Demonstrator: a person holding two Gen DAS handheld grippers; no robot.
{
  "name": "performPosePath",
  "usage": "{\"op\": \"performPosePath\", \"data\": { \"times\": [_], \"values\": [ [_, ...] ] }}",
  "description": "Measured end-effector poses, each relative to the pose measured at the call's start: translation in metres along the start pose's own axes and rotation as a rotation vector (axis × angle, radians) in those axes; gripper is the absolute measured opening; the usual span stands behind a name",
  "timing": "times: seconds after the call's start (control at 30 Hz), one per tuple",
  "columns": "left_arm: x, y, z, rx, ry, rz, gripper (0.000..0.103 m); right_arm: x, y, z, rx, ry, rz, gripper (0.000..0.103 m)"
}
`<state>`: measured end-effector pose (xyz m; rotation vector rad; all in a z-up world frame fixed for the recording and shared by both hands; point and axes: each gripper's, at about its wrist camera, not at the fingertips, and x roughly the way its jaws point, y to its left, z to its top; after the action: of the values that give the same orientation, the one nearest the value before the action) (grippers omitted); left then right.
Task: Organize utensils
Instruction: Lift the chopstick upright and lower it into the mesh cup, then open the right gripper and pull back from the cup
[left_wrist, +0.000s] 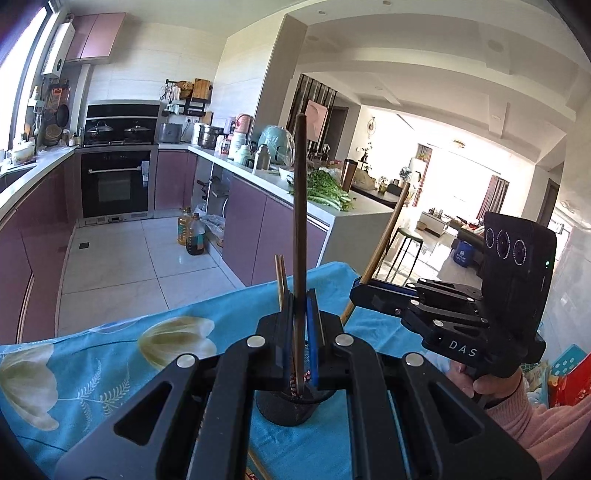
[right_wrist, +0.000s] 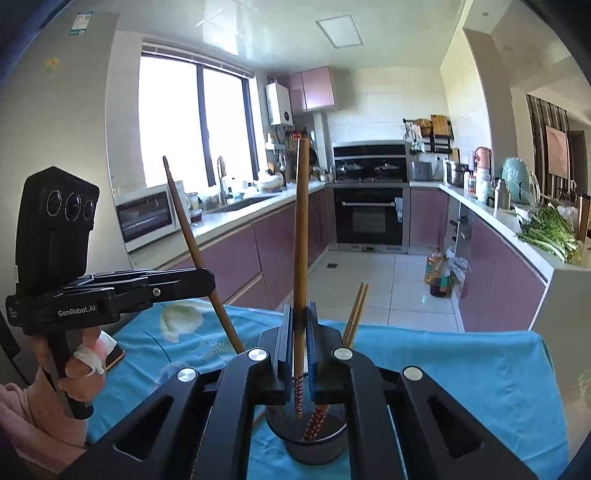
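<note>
My left gripper (left_wrist: 300, 299) is shut on a dark brown chopstick (left_wrist: 300, 206) that stands upright, its patterned lower end over the mouth of a black mesh holder (left_wrist: 286, 411). My right gripper (right_wrist: 300, 314) is shut on a lighter wooden chopstick (right_wrist: 301, 229), also upright, its patterned end over the same holder (right_wrist: 314, 443). A pair of chopsticks (right_wrist: 355, 314) leans inside the holder. Each view shows the other gripper from the side: the right gripper (left_wrist: 357, 290) and the left gripper (right_wrist: 208, 282), each clamping its tilted chopstick.
The holder stands on a table under a blue flowered cloth (left_wrist: 110, 362). A phone (right_wrist: 114, 356) lies at the cloth's left edge. Beyond are purple kitchen cabinets (right_wrist: 280, 243), an oven (right_wrist: 367, 216), a counter with greens (right_wrist: 550, 232) and oil bottles (left_wrist: 192, 232) on the floor.
</note>
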<state>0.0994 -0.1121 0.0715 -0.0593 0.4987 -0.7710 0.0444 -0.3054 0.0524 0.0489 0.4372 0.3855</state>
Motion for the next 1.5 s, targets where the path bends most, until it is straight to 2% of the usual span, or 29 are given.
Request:
{"op": "performPosePath", "data": {
  "times": [0.27, 0.47, 0.57, 0.73, 0.83, 0.93, 1.17, 1.23, 1.33, 1.5],
  "values": [
    [0.044, 0.000, -0.027, 0.027, 0.160, 0.036, 0.007, 0.038, -0.003, -0.020, 0.031, 0.157, 0.025, 0.006],
    [0.070, 0.016, -0.039, 0.016, 0.232, 0.055, 0.007, 0.062, 0.000, -0.023, 0.046, 0.218, 0.015, 0.006],
    [0.078, 0.025, -0.039, 0.002, 0.238, 0.055, 0.008, 0.068, -0.002, -0.026, 0.063, 0.229, 0.005, 0.008],
    [0.083, 0.030, -0.040, -0.011, 0.236, 0.041, 0.014, 0.068, -0.003, -0.029, 0.081, 0.224, -0.001, 0.009],
    [0.076, 0.030, -0.040, -0.010, 0.215, 0.043, 0.019, 0.064, -0.001, -0.030, 0.083, 0.212, 0.002, 0.015],
    [0.068, 0.031, -0.039, -0.016, 0.196, 0.047, 0.019, 0.061, 0.000, -0.032, 0.089, 0.204, 0.005, 0.020],
    [0.058, 0.037, -0.038, -0.037, 0.163, 0.053, 0.019, 0.056, 0.002, -0.039, 0.089, 0.207, 0.016, 0.022],
    [0.053, 0.039, -0.042, -0.044, 0.156, 0.054, 0.023, 0.053, 0.004, -0.040, 0.088, 0.205, 0.022, 0.022],
    [0.040, 0.041, -0.051, -0.041, 0.136, 0.085, 0.032, 0.047, 0.007, -0.040, 0.080, 0.196, 0.046, 0.023],
    [0.012, 0.049, -0.072, -0.050, 0.128, 0.141, 0.037, 0.035, 0.029, -0.046, 0.036, 0.192, 0.122, 0.029]
  ]
}}
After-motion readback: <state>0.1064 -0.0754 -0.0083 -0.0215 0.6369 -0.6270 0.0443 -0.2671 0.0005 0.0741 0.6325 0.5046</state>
